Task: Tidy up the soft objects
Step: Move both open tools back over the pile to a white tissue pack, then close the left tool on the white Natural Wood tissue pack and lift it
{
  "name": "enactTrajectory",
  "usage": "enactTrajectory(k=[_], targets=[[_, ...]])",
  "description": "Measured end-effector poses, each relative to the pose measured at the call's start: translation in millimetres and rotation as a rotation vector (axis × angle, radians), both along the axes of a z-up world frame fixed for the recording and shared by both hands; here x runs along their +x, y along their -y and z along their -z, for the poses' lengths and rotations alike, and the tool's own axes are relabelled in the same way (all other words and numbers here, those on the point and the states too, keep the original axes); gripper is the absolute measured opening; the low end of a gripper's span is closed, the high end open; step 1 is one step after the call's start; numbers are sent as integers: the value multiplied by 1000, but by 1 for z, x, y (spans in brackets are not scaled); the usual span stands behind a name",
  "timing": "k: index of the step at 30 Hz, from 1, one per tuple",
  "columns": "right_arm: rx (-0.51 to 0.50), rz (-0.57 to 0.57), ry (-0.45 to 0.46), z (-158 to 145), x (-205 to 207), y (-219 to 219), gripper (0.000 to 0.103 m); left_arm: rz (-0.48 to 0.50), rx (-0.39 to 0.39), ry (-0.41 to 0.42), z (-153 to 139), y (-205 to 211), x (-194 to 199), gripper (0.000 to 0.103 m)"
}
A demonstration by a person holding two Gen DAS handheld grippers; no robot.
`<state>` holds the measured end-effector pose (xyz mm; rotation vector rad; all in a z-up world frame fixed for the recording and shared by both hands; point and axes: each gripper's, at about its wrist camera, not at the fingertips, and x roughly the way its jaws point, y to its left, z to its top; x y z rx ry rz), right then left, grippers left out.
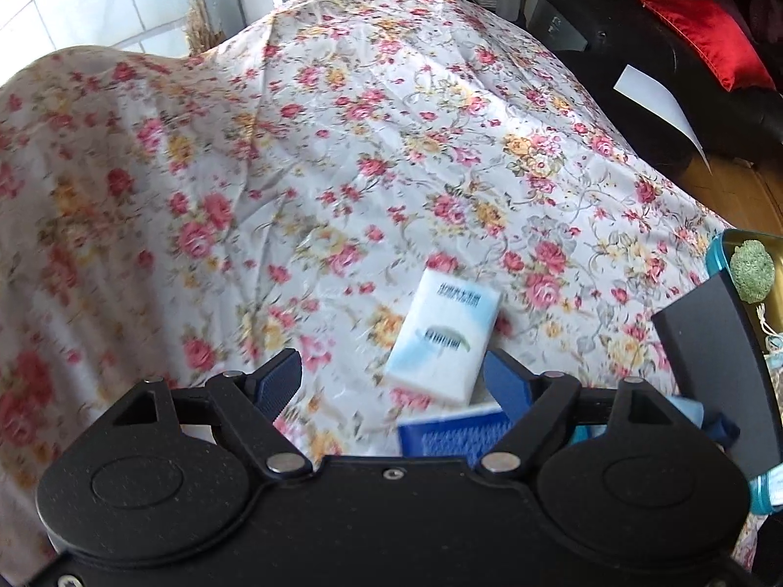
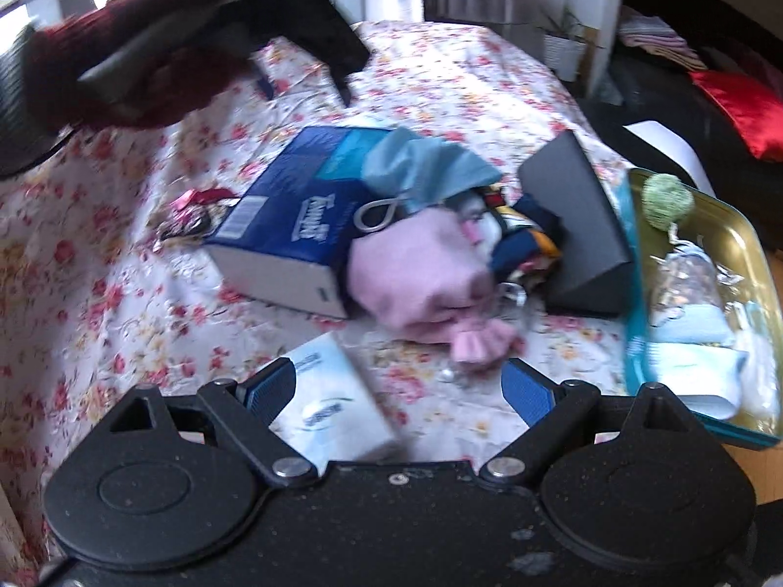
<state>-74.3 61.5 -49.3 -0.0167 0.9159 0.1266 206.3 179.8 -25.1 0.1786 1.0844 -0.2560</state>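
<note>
Currently the tissue pack (image 1: 443, 335) lies loose on the floral counter (image 1: 342, 146) just ahead of my spread, empty left tool (image 1: 391, 372), long axis along my reach; my right tool (image 2: 399, 381), also spread, sits comparably near.

The blue tissue box (image 2: 298, 215) at the centre of the right wrist view carries the white brand name "Tempo" along its side, with a barcode at its left end, its digits too blurred to read. The small white tissue packet (image 1: 443, 332) in the lower middle of the left wrist view bears blue lettering and a green mark, both too blurred to read
</note>
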Motion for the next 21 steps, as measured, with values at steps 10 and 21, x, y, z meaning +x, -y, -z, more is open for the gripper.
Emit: enactTrajectory(k=[10, 21], targets=[[18, 2, -23, 4, 7, 0, 92, 42, 16, -61, 30, 23, 22, 79], [47, 18, -42, 6, 15, 7, 92, 93, 74, -126, 58, 40, 39, 56]])
